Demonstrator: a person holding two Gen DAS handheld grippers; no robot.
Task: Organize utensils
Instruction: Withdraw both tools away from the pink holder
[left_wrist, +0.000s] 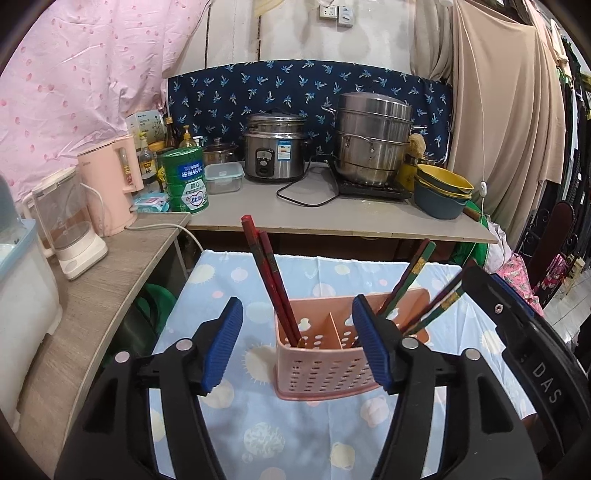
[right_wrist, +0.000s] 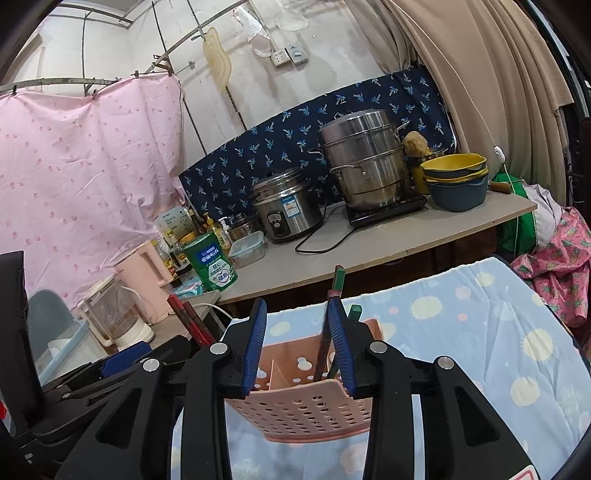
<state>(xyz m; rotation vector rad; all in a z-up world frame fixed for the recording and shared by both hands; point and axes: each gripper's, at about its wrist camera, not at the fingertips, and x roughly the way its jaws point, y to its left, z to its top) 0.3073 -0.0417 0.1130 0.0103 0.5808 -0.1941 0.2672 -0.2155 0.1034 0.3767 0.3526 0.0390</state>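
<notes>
A pink perforated utensil holder (left_wrist: 325, 365) with a centre divider stands on the blue patterned cloth (left_wrist: 229, 417). Two red chopsticks (left_wrist: 269, 273) lean in its left compartment. Green chopsticks (left_wrist: 413, 277) lean in its right compartment. My left gripper (left_wrist: 297, 347) is open just in front of the holder and holds nothing. My right gripper (right_wrist: 297, 347) is open above the holder (right_wrist: 303, 406); the green chopsticks (right_wrist: 332, 325) stand against its right pad (right_wrist: 341, 350), not clamped. The red chopsticks (right_wrist: 192, 321) show at its left.
A counter (left_wrist: 332, 214) behind holds a rice cooker (left_wrist: 275, 147), a steel steamer pot (left_wrist: 373, 140), stacked bowls (left_wrist: 441, 192), a green tin (left_wrist: 186, 179) and a food box (left_wrist: 223, 177). A side shelf (left_wrist: 110, 280) at left carries kettles (left_wrist: 110, 184). Clothes hang at right.
</notes>
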